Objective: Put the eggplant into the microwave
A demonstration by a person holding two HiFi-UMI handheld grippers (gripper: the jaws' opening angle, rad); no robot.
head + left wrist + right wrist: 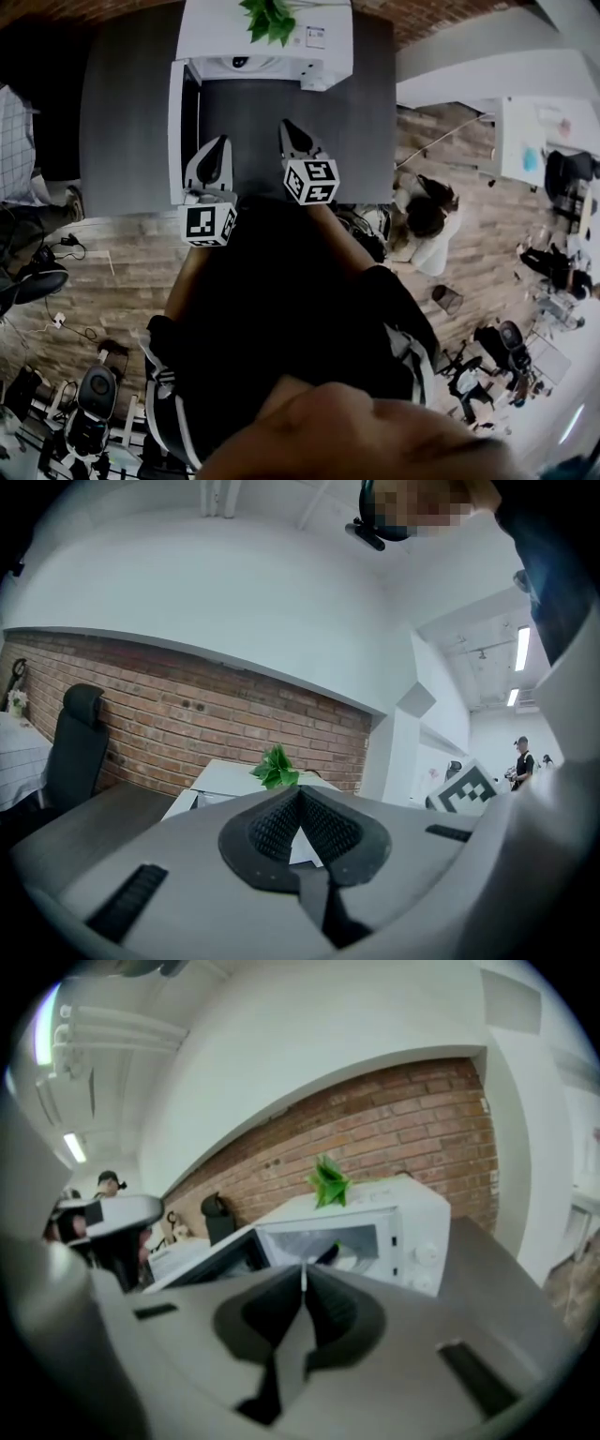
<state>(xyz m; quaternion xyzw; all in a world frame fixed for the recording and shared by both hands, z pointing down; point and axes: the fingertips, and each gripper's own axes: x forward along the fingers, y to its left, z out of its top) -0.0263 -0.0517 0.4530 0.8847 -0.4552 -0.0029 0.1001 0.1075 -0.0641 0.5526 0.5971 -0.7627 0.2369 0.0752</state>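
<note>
A white microwave oven [328,56] stands at the far end of a dark grey table [122,112] against a red brick wall [394,1119], with a small green leafy plant [269,17] on its top. Its white door [175,131] is swung wide open to the left, so the opening faces the person with nothing in front of it. In the right gripper view a dark, purplish shape, the eggplant [327,1254], lies inside the oven beside something white; its outline is too blurred to tell more. A black office chair [80,742] stands off to the left, by the wall.

Both grippers are held out over the table, pointing at the oven. The left gripper [223,141] sits just beside the edge of the open door and points about level. The right gripper [286,124] is in front of the opening, tilted slightly down. Each pair of jaws is closed tip to tip with nothing between them.
</note>
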